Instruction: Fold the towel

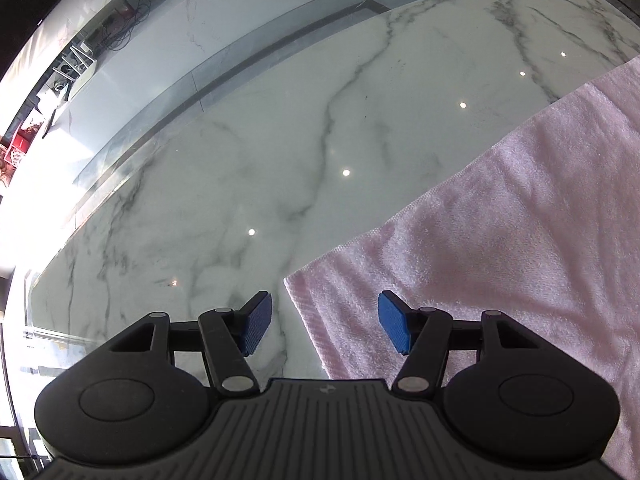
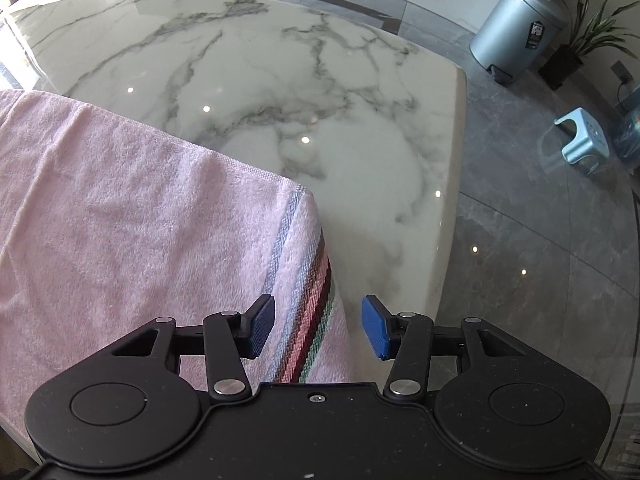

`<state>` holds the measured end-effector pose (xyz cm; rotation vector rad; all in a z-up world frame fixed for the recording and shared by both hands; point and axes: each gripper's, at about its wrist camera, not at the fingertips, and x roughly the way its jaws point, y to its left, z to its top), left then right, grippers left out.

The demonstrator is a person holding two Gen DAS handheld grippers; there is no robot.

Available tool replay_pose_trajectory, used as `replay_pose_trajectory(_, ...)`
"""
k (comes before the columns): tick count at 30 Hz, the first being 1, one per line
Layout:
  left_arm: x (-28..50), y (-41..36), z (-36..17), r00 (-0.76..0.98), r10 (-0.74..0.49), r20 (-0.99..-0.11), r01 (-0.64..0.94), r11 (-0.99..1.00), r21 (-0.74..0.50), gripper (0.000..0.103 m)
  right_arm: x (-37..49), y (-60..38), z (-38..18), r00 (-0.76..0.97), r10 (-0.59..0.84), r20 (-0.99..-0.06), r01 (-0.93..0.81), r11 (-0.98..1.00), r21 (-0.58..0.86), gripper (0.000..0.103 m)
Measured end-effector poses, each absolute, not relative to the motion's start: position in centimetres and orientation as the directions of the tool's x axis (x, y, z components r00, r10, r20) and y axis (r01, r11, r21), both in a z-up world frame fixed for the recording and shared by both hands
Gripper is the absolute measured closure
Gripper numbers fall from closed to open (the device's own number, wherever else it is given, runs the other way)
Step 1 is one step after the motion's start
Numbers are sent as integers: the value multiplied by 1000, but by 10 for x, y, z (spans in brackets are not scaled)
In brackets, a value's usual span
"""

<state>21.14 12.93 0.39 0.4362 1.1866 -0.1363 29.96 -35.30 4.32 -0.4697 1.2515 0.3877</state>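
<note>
Left wrist view suggests we should lower both empty, half-open tools, left hand-held gripper [image 1: 325, 326] and right hand-held gripper [image 2: 318, 326], squarely over the towel [image 1: 500, 220] corners near the bench [image 1: 240, 160] front edge.

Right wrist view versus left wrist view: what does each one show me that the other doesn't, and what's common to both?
Only the right wrist view shows the towel's striped border, with the right gripper open astride that edge, plus a metal bin, a potted plant and a small blue stool on the floor.

Only the left wrist view shows the towel's plain end, with the left gripper open over its corner, and cables along the far wall.

Both show the pink towel lying flat on the marble table.
</note>
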Motion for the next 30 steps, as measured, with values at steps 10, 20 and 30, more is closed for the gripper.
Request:
replay_pose_trajectory(10,213,145,-4,361,52,-931,295,941,167,53,313,-341,25,249,13,-968,-551,824,-131,90)
replay_pose_trajectory(20,205,133,4,357,25,-934,312,939,144,97,299,-327,51,287,8,-958,-579,798,-167,98)
replay_pose_trajectory(30,196,114,17,375,-21,-927,332,936,113,97,236,-268,67,209,148,-967,-742,668,-58,97)
